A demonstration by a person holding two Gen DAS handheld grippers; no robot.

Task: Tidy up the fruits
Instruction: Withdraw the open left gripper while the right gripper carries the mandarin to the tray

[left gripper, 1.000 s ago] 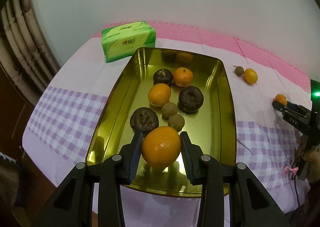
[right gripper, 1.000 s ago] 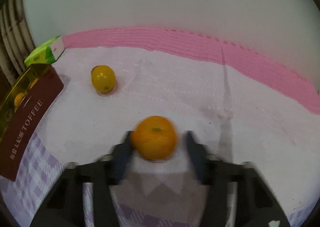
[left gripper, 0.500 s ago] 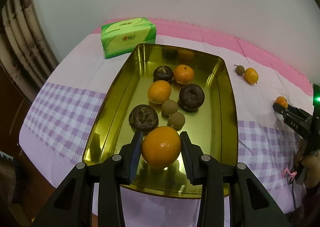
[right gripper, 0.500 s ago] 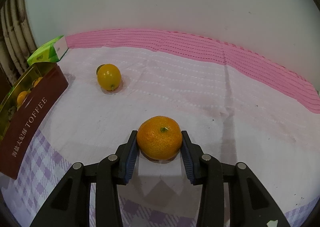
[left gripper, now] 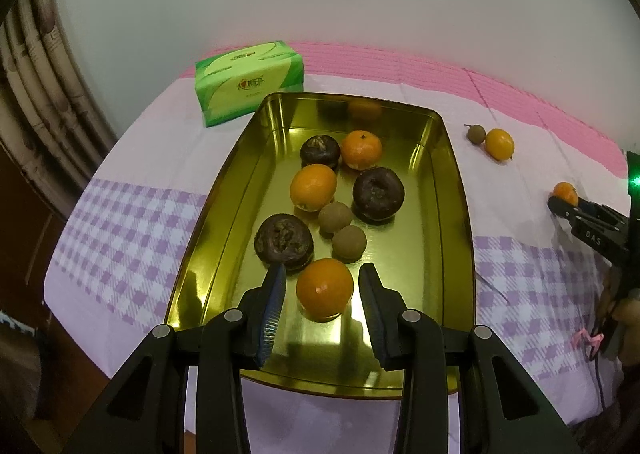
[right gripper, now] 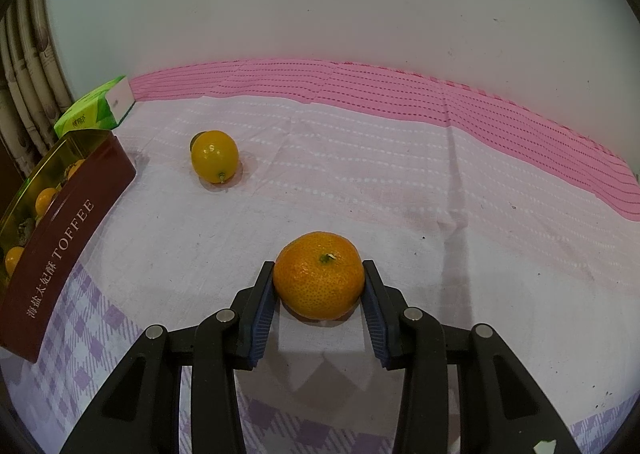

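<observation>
A gold tin tray [left gripper: 456,189] holds several fruits: oranges, dark wrinkled ones and small brown ones. At its near end an orange [left gripper: 325,289] rests on the tray floor between the pads of my left gripper [left gripper: 322,296], with a thin gap on each side, so the jaws stand open. On the cloth to the right, my right gripper [right gripper: 319,286] is shut on a mandarin [right gripper: 319,274], stem up and touching the cloth. It also shows at the right edge of the left wrist view as the right gripper [left gripper: 560,205].
A yellow citrus [right gripper: 214,155] lies on the cloth between tray and mandarin, with a small brown fruit [left gripper: 476,133] beside it. A green tissue pack [left gripper: 248,83] stands behind the tray. The tray's maroon side [right gripper: 72,221] reads TOFFEE. A white wall backs the table.
The orange in the left wrist view has dropped out of the pads and now sits lower on the tray floor. The right wrist view went from blurred to steady, still gripping the mandarin.
</observation>
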